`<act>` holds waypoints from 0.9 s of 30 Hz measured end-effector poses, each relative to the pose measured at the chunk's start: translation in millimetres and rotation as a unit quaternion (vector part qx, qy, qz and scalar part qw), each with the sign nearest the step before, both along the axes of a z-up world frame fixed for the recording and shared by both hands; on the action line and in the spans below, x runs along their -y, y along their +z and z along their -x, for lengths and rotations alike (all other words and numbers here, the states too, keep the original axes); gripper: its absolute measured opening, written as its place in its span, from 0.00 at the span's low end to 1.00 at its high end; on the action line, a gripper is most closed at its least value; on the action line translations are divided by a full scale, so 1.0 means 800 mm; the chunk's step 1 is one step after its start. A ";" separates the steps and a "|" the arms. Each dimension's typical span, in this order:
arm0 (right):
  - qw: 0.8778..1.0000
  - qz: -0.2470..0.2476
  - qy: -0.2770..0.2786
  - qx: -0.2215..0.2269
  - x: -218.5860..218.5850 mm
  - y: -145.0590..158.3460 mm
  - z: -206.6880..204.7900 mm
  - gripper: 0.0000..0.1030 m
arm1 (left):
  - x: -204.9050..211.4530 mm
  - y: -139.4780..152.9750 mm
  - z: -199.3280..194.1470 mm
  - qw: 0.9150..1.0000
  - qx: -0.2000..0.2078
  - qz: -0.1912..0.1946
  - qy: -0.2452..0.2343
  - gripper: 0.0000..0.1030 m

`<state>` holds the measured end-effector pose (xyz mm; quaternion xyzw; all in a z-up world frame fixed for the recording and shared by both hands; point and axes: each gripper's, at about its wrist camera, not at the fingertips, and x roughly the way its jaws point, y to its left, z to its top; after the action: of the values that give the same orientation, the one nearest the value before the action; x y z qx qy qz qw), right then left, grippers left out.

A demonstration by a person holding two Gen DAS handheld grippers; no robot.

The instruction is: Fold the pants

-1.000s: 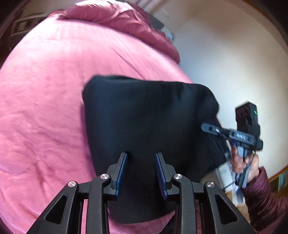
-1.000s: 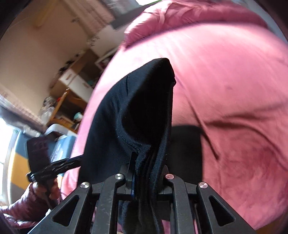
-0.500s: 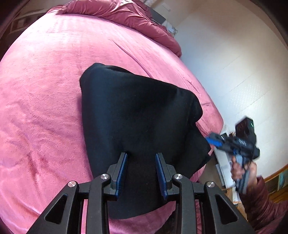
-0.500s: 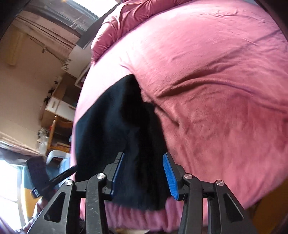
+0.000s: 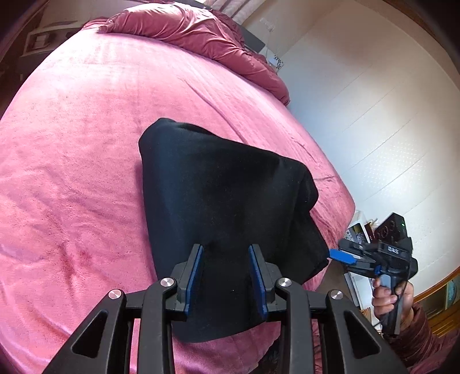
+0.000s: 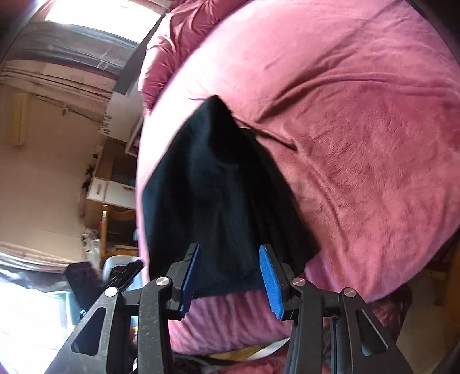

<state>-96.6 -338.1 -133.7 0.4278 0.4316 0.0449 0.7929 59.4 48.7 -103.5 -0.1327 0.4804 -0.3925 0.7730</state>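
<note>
Big pink plush blanket [image 5: 86, 172] spread over the bed, a bit creased near the edge. Bunched-up maroon duvet [image 5: 201, 31] piled along the far end. Plain white wall [image 5: 373, 115] on one side. Over on the other side: wooden chair [image 6: 115, 227], white drawer cabinet [image 6: 110, 191], bright window [image 6: 95, 14] up top.

The folded pants [image 5: 227, 213] are lying on the bed [image 5: 72, 178] near its front edge, with one end hanging over that edge. A bunched duvet [image 5: 195, 28] is lying along the bed's far end. The left gripper [image 5: 225, 279] is hovering over the pants' near part; the right gripper [image 6: 230, 276] is sitting just beside their overhanging end.
</note>
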 end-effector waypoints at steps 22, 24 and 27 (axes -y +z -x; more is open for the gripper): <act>0.993 0.108 0.011 -0.042 -0.049 -0.013 0.000 0.06 | 0.022 0.017 0.021 0.999 0.031 -0.017 -0.039 0.31; 0.993 0.099 0.002 -0.063 -0.037 -0.040 -0.007 0.06 | 0.033 0.005 0.021 0.998 0.020 -0.034 -0.051 0.31; 0.992 0.097 0.004 -0.081 -0.033 -0.063 -0.012 0.06 | 0.048 -0.013 0.029 0.995 0.012 -0.069 -0.070 0.30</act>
<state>-87.3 -311.6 -183.9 0.3491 0.4985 -0.0285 0.7930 35.9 10.5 -114.1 -0.0404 0.5051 -0.4130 0.7568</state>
